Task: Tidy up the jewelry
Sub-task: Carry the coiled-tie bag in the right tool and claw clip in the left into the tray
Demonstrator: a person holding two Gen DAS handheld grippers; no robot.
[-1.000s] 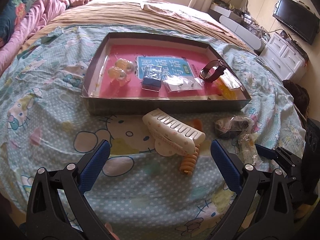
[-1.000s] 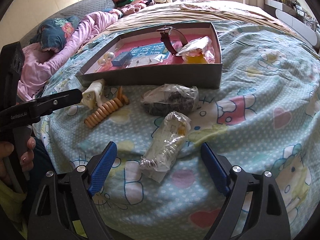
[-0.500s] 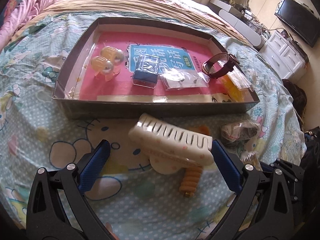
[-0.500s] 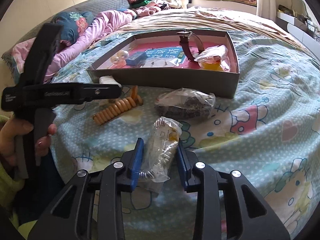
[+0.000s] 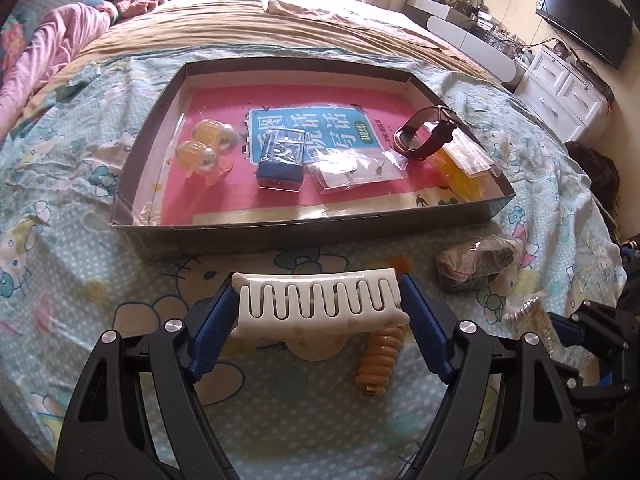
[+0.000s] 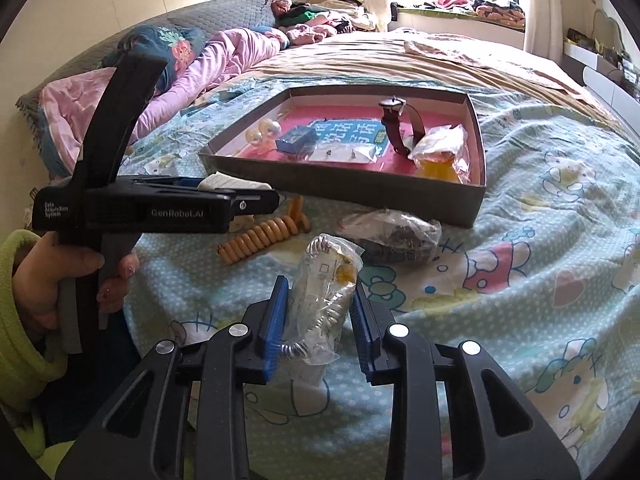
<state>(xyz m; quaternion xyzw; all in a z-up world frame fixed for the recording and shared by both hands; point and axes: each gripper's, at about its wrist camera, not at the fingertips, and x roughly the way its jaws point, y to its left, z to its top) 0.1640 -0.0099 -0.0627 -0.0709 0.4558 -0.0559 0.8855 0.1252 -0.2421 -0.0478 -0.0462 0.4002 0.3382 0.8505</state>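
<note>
- At the bottom of the left wrist view, my left gripper (image 5: pixel 320 312) has just been closing, and its blue pads now sit against both ends of the white hair claw (image 5: pixel 320 306), which spans the gap between them
- At the bottom of the right wrist view, my right gripper (image 6: pixel 320 322) is drawn in tight on a clear packet of silver jewelry (image 6: pixel 324 292), the plastic pinched between the pads
- Just right of the claw in the left view, an orange coil hair tie (image 5: pixel 380 360) lies on the cartoon-print sheet (image 5: pixel 100 240)
- Toward the right of centre in the right view, a crumpled bag of dark pieces (image 6: pixel 396 236) lies on the sheet just in front of the tray
- Left edge of the right view: my hand (image 6: pixel 60 280), in a green sleeve, grips the left tool's handle
- Across the middle of the left view sits the grey tray (image 5: pixel 280 236) with a pink floor
- Inside it, from left to right: two clear yellow ball clips (image 5: pixel 204 150), a small blue box (image 5: pixel 282 160), a flat clear packet (image 5: pixel 356 168), a brown watch (image 5: pixel 428 136), and a yellow item in a bag (image 5: pixel 460 164) at the right wall
- Upper left, pink bedding (image 5: pixel 44 64) is bunched at the head of the bed
</note>
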